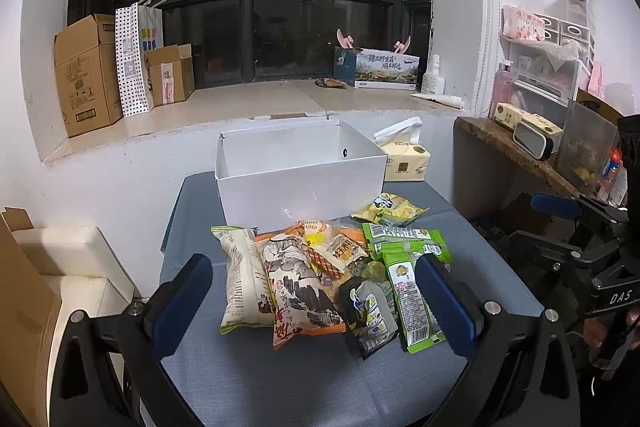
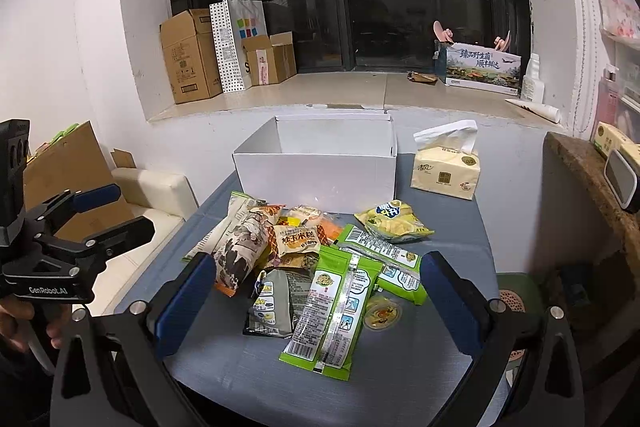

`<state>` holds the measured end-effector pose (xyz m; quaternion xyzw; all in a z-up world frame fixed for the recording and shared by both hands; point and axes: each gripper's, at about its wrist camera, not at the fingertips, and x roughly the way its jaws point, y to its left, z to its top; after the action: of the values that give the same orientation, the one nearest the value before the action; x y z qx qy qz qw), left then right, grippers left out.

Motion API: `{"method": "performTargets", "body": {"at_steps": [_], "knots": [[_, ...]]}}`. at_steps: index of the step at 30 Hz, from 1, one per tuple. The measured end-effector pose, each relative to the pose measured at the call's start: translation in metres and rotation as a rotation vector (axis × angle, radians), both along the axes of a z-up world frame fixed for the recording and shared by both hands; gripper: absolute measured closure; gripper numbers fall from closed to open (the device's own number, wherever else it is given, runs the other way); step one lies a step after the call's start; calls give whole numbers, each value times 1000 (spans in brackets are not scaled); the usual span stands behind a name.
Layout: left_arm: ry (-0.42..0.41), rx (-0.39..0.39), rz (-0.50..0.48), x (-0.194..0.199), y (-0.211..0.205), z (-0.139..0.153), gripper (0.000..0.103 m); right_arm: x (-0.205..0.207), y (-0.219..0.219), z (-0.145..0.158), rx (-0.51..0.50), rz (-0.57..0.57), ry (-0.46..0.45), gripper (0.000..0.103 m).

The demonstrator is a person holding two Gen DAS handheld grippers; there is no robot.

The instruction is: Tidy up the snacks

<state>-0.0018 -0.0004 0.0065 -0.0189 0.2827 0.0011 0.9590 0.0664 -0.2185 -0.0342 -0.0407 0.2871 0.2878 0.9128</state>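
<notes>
A heap of snack packets lies on the blue-grey table [image 1: 280, 379] in front of an open white box [image 1: 300, 183]. In the heap I see a white and green bag [image 1: 242, 279], an orange cartoon bag [image 1: 300, 287], a dark grey pouch [image 1: 370, 311] and green packets [image 1: 412, 291]. A yellow bag [image 1: 390, 209] sits nearer the box. My left gripper [image 1: 316, 267] is open, its blue fingers straddling the heap above the table. My right gripper [image 2: 318, 263] is open too, over the green packets [image 2: 332, 311] and grey pouch [image 2: 276, 303]. A small round gold pack [image 2: 383, 313] lies beside them. The box [image 2: 320, 175] looks empty.
A yellow tissue pack [image 2: 446, 171] stands right of the box. Cardboard boxes [image 1: 86, 75] and a dotted paper bag [image 1: 134, 59] fill the window sill's left end. A stone-topped counter [image 1: 512, 147] with clutter runs along the right. A white seat [image 1: 68, 267] stands left of the table.
</notes>
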Motion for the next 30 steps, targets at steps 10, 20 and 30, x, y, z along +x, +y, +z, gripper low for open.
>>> {"method": "performTargets", "body": {"at_steps": [10, 20, 30], "knots": [[-1, -2, 2, 0, 1, -1, 0, -1, 0, 0, -2, 2, -1, 0], [-1, -2, 1, 0, 1, 0, 0, -1, 0, -1, -1, 1, 1, 0], [1, -2, 0, 0, 0, -1, 0, -2, 0, -1, -1, 2, 1, 0]]}}
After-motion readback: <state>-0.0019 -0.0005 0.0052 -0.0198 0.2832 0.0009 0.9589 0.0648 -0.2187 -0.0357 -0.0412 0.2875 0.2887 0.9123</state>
